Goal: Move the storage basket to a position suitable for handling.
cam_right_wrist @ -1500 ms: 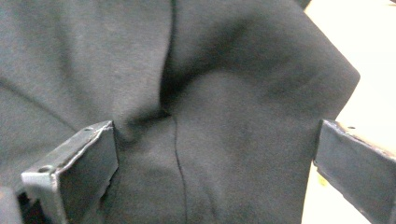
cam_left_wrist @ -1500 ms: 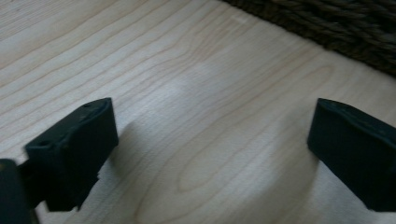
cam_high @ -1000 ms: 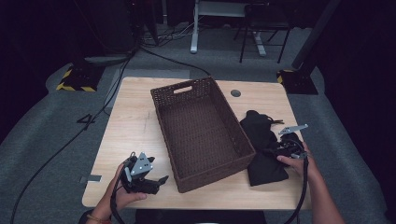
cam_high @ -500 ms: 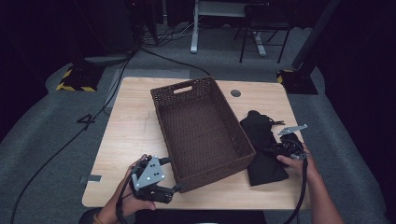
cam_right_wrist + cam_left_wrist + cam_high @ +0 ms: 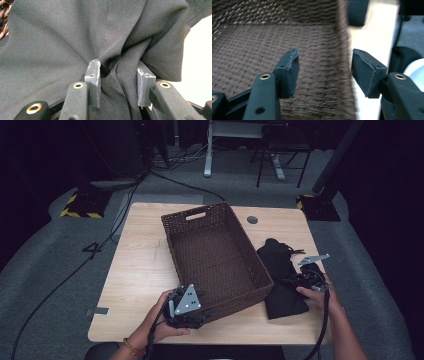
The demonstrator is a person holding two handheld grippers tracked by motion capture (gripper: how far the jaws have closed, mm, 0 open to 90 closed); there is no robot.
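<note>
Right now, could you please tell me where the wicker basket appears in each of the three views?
High view: the wicker basket sits mid-table, slightly angled.
Left gripper view: its woven floor spreads behind the jaws, wall between them.
Right gripper view: a sliver at upper left.
Shared landmark: the black cloth.

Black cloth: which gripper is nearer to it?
Right. The right gripper has a fold of the black cloth bunched between its jaws. The left gripper is across the table at the wicker basket's near corner, jaws open.
</note>
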